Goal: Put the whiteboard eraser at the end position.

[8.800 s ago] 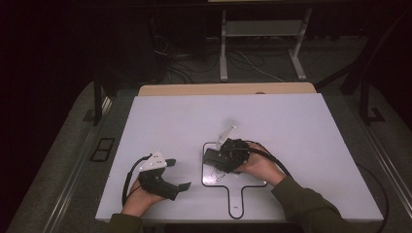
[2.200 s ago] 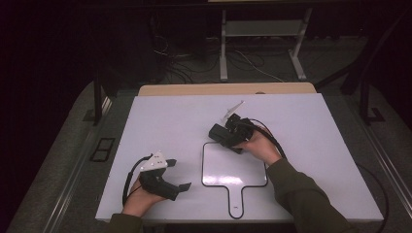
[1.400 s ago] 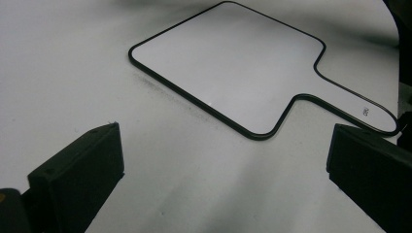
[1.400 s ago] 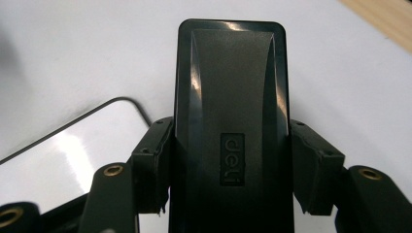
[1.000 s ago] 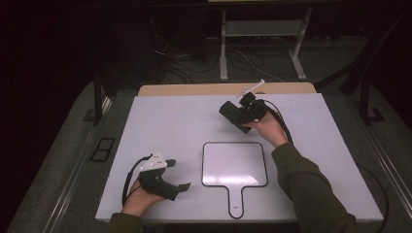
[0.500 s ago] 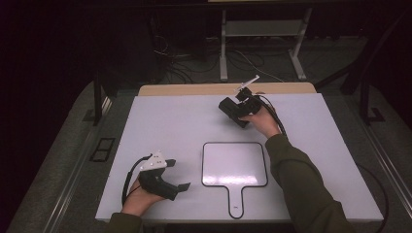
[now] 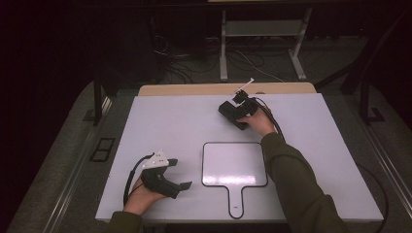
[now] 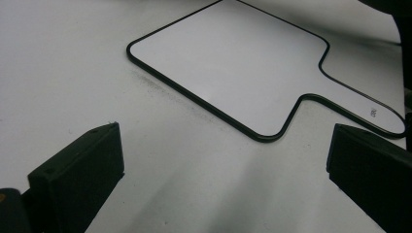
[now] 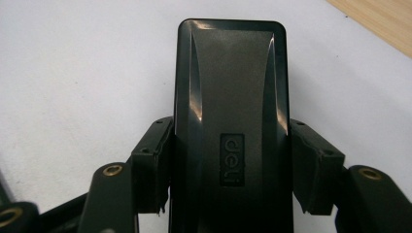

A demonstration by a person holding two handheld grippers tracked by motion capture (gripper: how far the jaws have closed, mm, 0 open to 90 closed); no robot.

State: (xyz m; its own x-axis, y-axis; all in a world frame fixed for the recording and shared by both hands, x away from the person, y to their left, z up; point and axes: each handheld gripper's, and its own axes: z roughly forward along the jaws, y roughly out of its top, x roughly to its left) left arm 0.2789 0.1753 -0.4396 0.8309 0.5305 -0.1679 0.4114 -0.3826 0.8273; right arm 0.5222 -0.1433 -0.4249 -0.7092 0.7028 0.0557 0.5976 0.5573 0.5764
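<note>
Right claw (image 7: 232, 112) moved farther out, lower, clamping black eraser (image 9: 231, 121)

The left tongs (image 8: 223, 179) stand wide apart above the white worktop (image 8: 58, 73), with nothing between them. Ahead lies a white paddle-shaped board (image 8: 243, 63) with a black rim, flat on the worktop.
</note>
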